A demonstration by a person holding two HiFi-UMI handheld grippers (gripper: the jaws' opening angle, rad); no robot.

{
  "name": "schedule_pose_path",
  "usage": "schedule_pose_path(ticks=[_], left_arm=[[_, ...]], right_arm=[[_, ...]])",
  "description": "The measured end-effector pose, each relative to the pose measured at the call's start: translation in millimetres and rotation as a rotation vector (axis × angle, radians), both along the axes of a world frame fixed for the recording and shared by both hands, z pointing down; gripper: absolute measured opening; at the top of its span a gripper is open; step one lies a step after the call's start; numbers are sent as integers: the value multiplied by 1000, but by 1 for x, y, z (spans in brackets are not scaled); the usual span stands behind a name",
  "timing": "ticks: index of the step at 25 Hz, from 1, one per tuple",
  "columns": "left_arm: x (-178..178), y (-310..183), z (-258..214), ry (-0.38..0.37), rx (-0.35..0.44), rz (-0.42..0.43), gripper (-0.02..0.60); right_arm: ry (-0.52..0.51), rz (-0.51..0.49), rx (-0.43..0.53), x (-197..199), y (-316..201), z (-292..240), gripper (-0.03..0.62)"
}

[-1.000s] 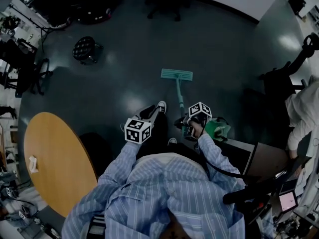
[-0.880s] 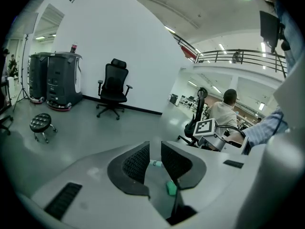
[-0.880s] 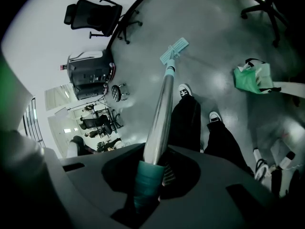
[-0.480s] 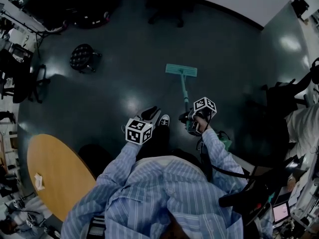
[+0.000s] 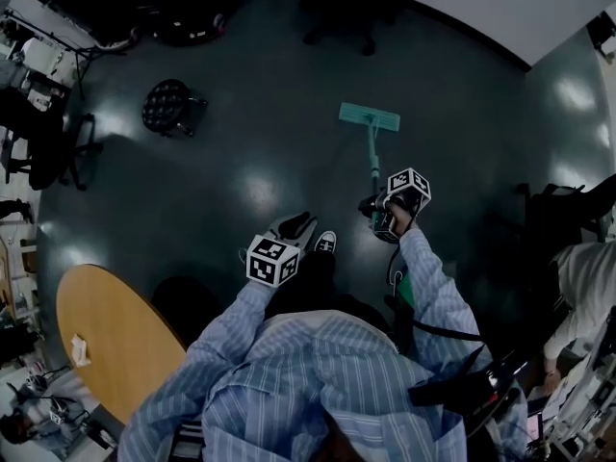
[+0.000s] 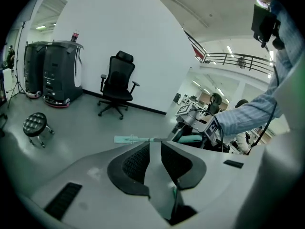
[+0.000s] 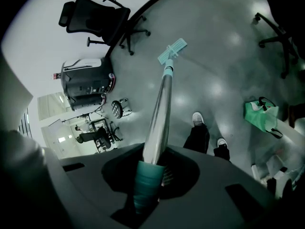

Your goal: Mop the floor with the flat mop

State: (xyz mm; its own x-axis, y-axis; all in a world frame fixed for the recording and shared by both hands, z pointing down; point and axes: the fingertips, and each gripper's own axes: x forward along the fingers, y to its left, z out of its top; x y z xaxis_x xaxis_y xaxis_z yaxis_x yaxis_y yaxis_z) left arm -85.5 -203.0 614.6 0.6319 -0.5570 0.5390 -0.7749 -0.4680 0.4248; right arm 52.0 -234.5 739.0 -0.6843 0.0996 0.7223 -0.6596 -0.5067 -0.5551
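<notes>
Compared with 1 second ago, the flat mop (image 5: 371,147) reaches farther from the person: in the head view its teal mop head (image 5: 369,116) now sits higher and more to the right on the dark floor (image 5: 260,152), and the right gripper (image 5: 381,221) has gone up and right with it. The green bag (image 7: 262,116), plain beside that gripper before, is now mostly covered by the striped sleeve in the head view. The left gripper (image 5: 294,226) has hardly shifted, and the round wooden worktop (image 5: 106,345) is at lower left as before.

The right gripper's jaws are clamped on the handle (image 7: 159,113) at its teal grip, which stands between the 2 pads. From there the metal shaft runs straight away from the jaws down to the mop head (image 7: 171,51), which lies flat on the floor well ahead of the person's 2 shoes (image 7: 198,118).

The left gripper (image 6: 152,156) holds nothing: its jaws stand a narrow gap apart with only floor beyond them. It hangs apart from the mop, on the handle's left; in its own view the mop head (image 6: 126,139) shows just above the jaws, far off on the floor.

A black stool (image 5: 171,106) stands well left of the mop head.
</notes>
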Motion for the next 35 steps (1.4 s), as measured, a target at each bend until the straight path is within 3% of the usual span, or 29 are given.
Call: schedule_pose_path(ticks=[6, 12, 22, 35], left_arm=[[-20, 2, 11, -10, -27, -24, 78], [-12, 4, 8, 0, -12, 0, 78], [35, 74, -12, -3, 43, 57, 78], [73, 210, -7, 12, 42, 41, 78]], right_arm=[[-3, 49, 8, -7, -29, 4, 61], [-35, 78, 3, -9, 4, -1, 61], [-88, 108, -12, 15, 154, -22, 63], [-62, 52, -26, 50, 366, -25, 63]])
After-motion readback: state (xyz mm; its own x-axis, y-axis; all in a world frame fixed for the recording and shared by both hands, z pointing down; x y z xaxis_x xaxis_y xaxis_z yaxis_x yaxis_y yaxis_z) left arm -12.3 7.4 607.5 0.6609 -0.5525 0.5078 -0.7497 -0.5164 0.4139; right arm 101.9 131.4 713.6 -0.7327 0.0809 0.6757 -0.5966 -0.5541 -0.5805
